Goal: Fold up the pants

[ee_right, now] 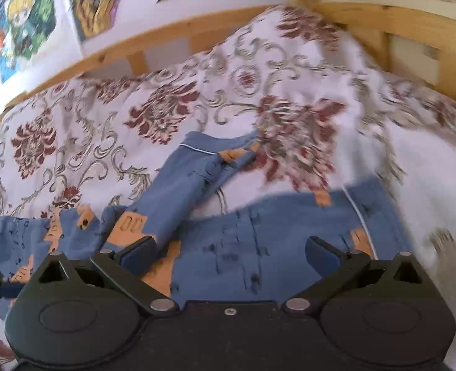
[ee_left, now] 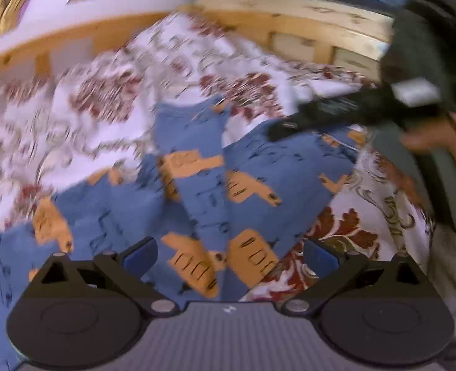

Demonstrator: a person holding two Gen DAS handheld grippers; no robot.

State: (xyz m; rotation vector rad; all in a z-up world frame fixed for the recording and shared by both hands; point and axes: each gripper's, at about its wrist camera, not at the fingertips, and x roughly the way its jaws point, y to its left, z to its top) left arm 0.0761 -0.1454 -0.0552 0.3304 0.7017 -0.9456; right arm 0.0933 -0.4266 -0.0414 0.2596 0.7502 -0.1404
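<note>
Pants, blue with orange figures, spread rumpled on the bed's floral cover, both legs running up toward the wooden bed frame. One pair only; two legs showing, one lying narrow and partly twisted, the other broad and flatter. Early step by the look of it: laid out, not yet folded over, creases still to smooth.

Left hand-held gripper spread wide, nothing between the pads, hanging over the near part of the pants. Right hand-held gripper likewise spread and empty, above the broad leg near its white-piped edge. Two grippers in all, the right one seen from the left view as a dark blurred shape beyond the pants.

Next move, as a judgement: lower onto a leg edge, pinch cloth, carry one leg across onto the other. Much blur in both views, so fine contact hard to tell.
</note>
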